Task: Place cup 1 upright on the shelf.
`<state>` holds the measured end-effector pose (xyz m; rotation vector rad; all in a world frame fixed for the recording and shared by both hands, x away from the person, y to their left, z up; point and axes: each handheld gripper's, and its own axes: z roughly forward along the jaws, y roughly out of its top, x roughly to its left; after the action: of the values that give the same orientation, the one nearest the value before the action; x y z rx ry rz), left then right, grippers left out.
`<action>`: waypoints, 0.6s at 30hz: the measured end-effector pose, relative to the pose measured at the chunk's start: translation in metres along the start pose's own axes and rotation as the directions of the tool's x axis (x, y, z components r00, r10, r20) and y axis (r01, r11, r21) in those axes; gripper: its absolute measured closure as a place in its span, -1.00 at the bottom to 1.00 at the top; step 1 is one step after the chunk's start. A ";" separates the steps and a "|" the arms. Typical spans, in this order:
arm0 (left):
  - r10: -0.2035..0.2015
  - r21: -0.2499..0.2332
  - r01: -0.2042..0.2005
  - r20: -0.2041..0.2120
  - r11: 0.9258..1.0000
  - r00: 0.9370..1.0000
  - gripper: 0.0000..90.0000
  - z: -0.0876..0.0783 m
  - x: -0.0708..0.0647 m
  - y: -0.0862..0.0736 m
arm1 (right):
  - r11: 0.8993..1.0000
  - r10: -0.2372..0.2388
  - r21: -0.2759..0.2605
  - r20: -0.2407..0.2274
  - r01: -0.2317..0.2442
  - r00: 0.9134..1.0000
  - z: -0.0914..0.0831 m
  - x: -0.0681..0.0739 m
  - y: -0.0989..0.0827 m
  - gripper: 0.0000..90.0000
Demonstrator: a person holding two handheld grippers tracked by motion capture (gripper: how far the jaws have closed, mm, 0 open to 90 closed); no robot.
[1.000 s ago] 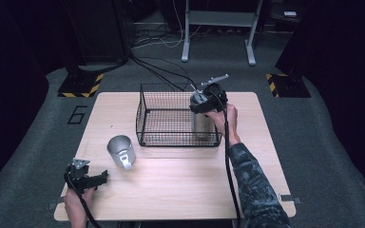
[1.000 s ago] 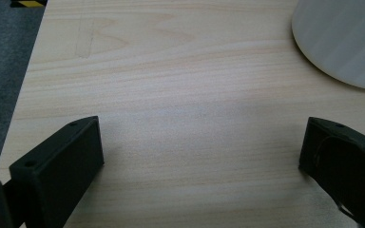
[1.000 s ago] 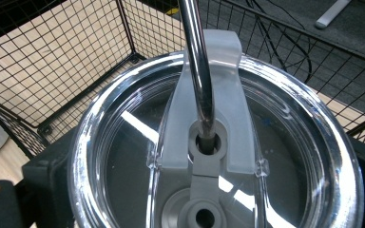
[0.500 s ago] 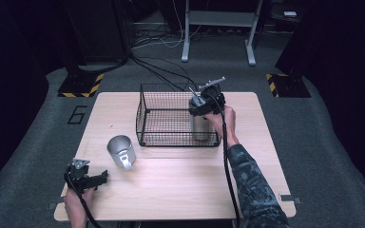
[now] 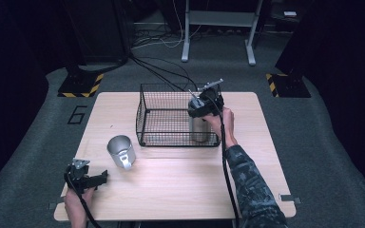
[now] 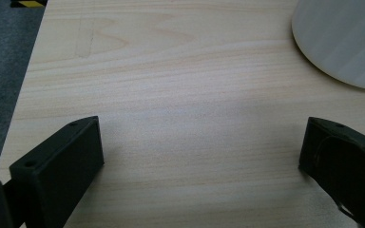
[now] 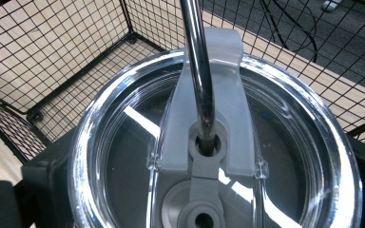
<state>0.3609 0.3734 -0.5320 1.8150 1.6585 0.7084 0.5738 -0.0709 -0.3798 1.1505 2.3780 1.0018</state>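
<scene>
Inside the wire basket [image 5: 171, 118], at its near right corner, the lidded tumbler [image 5: 199, 127] stands upright, clamped between the right gripper's [image 5: 200, 108] jaws, while the left gripper [image 5: 88, 179], well outside it, gapes wide.

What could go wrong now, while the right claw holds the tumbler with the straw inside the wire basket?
1. The right claw grips the tumbler near its clear lid; the smooth rim could slip.
2. The tumbler stands close to the wire basket wall, so it or the metal straw may catch on the mesh.
3. The steel cup lies on its side near the open left claw; a nudge might roll it.
</scene>
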 end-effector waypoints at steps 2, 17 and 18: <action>0.000 0.000 0.000 0.000 1.000 1.000 -0.99 0.000 0.000 0.000 | 1.000 0.000 -0.003 0.001 0.000 1.000 0.000 -0.001 0.000 -0.93; 0.001 -0.001 -0.001 0.001 1.000 1.000 -0.99 0.000 0.000 0.000 | 1.000 0.025 -0.011 -0.008 -0.025 1.000 0.004 -0.002 -0.005 -0.93; 0.001 0.000 -0.001 0.001 1.000 1.000 -0.99 0.000 0.000 0.000 | 1.000 0.026 -0.010 -0.012 -0.026 1.000 0.004 -0.002 -0.005 -0.93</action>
<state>0.3607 0.3733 -0.5320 1.8159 1.6566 0.7081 0.5744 -0.0732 -0.3863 1.1782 2.3698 1.0314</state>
